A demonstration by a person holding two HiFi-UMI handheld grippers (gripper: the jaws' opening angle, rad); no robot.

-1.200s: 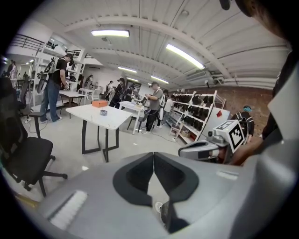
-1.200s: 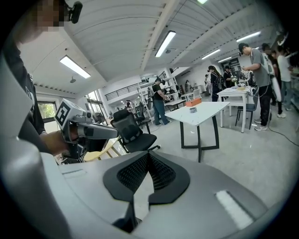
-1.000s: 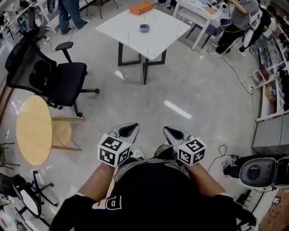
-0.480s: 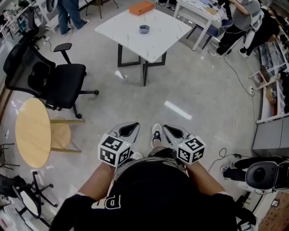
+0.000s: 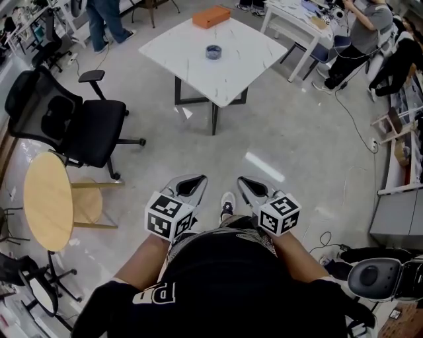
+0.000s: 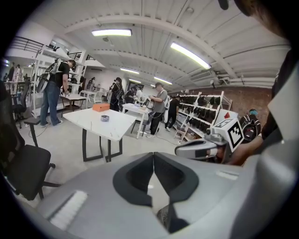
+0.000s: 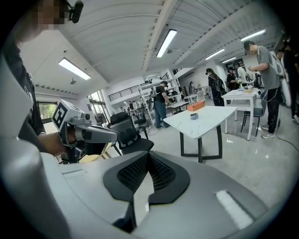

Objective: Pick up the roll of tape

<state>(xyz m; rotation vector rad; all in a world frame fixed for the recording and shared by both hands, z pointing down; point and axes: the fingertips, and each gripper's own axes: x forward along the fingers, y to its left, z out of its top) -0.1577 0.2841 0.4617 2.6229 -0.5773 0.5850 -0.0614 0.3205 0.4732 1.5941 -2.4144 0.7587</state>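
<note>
– Floor [image 5: 291, 132] room: how much of it is open?
– A broad stretch. Pale glossy floor runs from the person's shoe [image 5: 227, 204] up to the white desk [image 5: 192, 49] ahead. (A thin cable [image 5: 357, 125] trails over it, off to the right.)
– How does the white desk stand?
– Corner-on to the person, its near corner pointing back at them, with dark legs underneath. Other desks, with people at them, crowd the far right behind it.
– And the sides?
– On the left a black office chair [image 5: 86, 125] stands beside the open stretch. Nearer still is a round wooden desk [image 5: 46, 201], against the left edge of the head view. A grey cabinet [image 5: 396, 204] lines the right edge.
– Now the tongs.
– Both are held low in front of the person's body. The left tongs [image 5: 197, 179] and right tongs [image 5: 243, 179] sit side by side with a gap between them, and the shoe shows in that gap. Their tips aim toward the white desk.
– Open or not?
– Each gripper view shows its jaws brought together at the tips, with nothing between them. Neither pair touches anything.
– What lies on the white desk?
– An orange box [image 5: 211, 16] sits at the far corner. The roll of tape [image 5: 213, 51] is small and dark bluish, lying flat just this side of the box, in from every edge.
– How far is it from the tongs?
– Well apart, with the whole open floor between.
</note>
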